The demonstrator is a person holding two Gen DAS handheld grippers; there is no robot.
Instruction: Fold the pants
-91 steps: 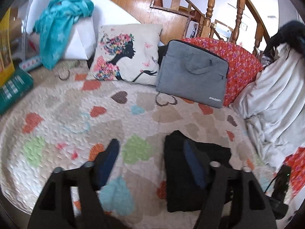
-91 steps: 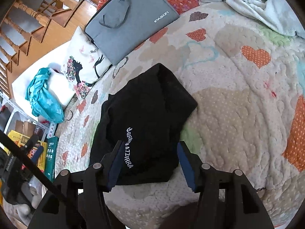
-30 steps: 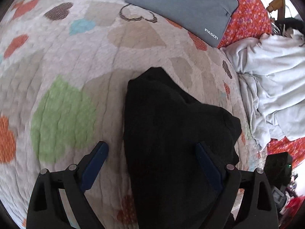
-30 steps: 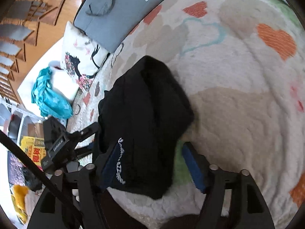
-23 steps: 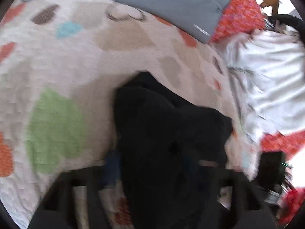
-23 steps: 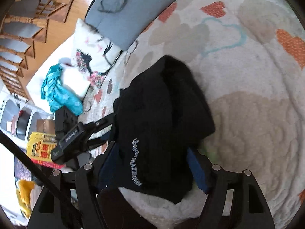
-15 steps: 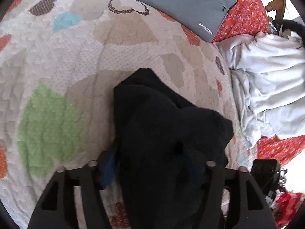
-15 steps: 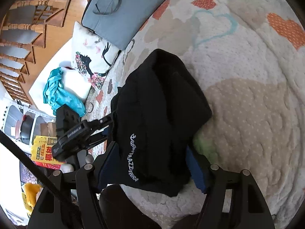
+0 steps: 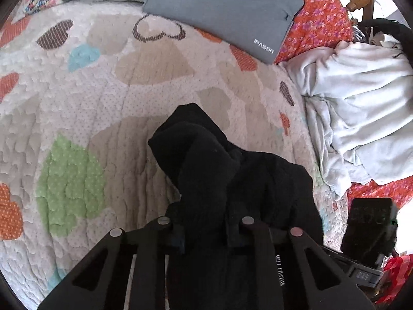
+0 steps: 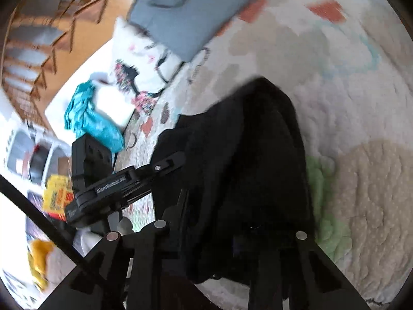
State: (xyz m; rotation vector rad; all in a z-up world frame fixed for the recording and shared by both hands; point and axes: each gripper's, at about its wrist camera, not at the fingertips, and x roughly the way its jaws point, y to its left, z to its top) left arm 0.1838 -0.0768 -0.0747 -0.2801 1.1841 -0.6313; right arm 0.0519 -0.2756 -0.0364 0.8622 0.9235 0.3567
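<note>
Pants (image 9: 232,180), black and bunched in a partly folded bundle, lie on the heart-print quilt (image 9: 103,103). In the left wrist view the left tongs (image 9: 204,235) are closed on the near edge; fabric fills the gap between the fingers and drapes over them. A grey bag (image 9: 222,7) and pale blanket (image 9: 361,103) lie well apart.

In the right wrist view, which is blurred, the right tongs (image 10: 222,237) sit under the pants (image 10: 245,155); cloth hides the fingertips, so their grip cannot be told. The left tongs (image 10: 165,165) show at the bundle's left edge.

Risks, as judged: thick layers may slip from either grip on lifting, the bundle may unroll, and an uneven pull would skew the fold.
</note>
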